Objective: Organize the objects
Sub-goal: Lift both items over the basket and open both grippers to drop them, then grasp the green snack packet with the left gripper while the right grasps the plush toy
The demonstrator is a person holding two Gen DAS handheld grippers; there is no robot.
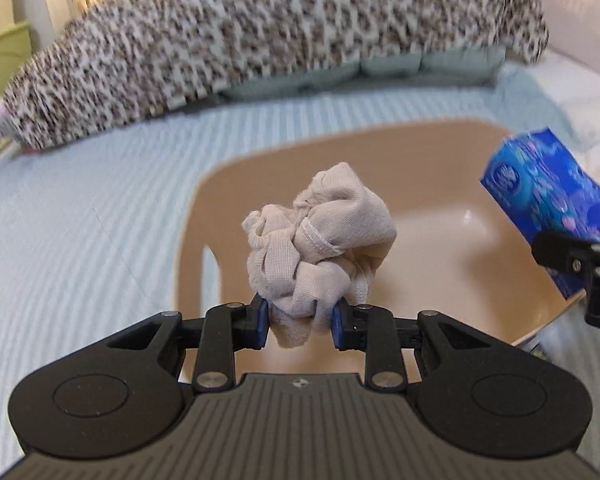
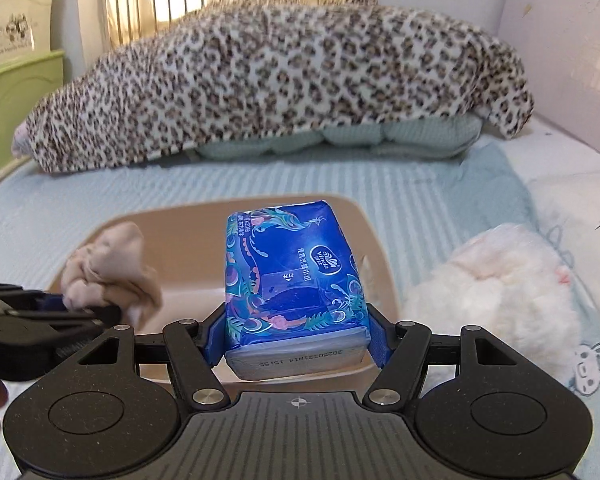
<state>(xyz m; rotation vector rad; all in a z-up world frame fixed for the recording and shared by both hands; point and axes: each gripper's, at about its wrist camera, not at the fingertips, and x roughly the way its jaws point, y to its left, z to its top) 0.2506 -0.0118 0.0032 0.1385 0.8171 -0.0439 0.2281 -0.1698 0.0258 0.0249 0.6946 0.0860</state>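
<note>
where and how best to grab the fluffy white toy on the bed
Take the fluffy white toy across its raised, rounded middle, coming down from above with the tongs wide open. It lies low and soft on the bed sheet beside the beige tub, so it should squash into a pinch. Both tongs are full now.

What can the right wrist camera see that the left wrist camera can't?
Only the right wrist view shows the fluffy white plush toy lying on the bed. Only the left wrist view shows the left gripper from behind, squeezing the beige cloth. Both show the blue tissue pack, held by the right gripper, the tan basin and the leopard blanket.
</note>
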